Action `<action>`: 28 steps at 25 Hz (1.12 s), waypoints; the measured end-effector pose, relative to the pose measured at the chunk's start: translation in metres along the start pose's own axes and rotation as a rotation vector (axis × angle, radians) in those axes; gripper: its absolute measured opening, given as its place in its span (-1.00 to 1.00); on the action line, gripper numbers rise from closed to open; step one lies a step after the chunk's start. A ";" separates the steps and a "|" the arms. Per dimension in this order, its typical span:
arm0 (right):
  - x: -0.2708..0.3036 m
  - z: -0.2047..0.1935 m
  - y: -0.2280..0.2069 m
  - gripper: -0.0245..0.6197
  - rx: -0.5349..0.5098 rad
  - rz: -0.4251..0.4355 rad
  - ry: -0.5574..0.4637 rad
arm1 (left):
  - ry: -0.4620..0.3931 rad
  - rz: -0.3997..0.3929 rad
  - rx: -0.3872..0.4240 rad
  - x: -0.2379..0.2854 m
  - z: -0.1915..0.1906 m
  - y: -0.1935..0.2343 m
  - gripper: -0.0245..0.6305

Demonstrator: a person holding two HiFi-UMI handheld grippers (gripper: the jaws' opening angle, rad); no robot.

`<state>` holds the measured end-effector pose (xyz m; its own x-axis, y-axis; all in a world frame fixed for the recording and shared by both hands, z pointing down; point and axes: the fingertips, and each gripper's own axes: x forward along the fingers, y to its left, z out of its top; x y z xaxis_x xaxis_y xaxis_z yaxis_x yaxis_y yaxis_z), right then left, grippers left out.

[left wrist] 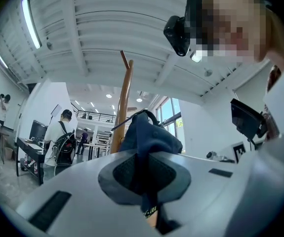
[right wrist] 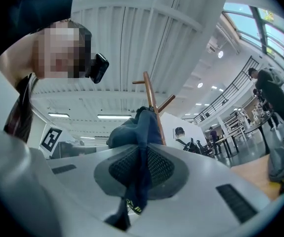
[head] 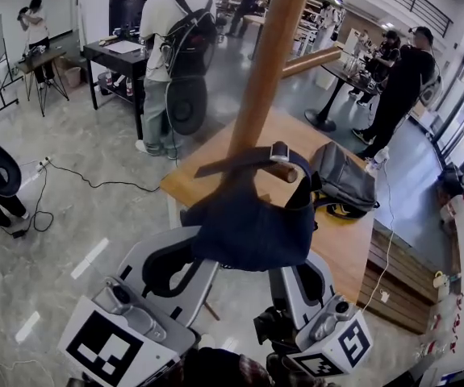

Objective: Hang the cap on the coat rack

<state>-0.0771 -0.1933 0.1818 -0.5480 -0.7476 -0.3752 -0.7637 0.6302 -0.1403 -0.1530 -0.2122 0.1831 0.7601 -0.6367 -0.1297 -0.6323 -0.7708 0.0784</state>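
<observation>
1. The dark blue cap is held up in the air, just in front of the pole of the wooden coat rack.
2. The left gripper is clamped on the cap's fabric at 8 o'clock, and the right gripper likewise at 4 o'clock.
3. A grey backpack lies on the desk at 2 o'clock.
</observation>
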 end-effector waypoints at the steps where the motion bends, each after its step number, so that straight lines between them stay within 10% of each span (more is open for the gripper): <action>1: 0.000 -0.001 -0.003 -0.83 0.003 -0.005 -0.001 | 0.000 -0.006 0.005 0.004 0.001 -0.001 -0.86; 28: 0.022 -0.059 -0.040 -0.83 0.032 -0.003 0.141 | -0.015 0.100 -0.019 0.026 -0.037 0.044 -0.86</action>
<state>-0.0786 -0.2476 0.2332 -0.5898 -0.7702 -0.2428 -0.7555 0.6325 -0.1711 -0.1559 -0.2636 0.2202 0.6912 -0.7100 -0.1351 -0.7016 -0.7040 0.1103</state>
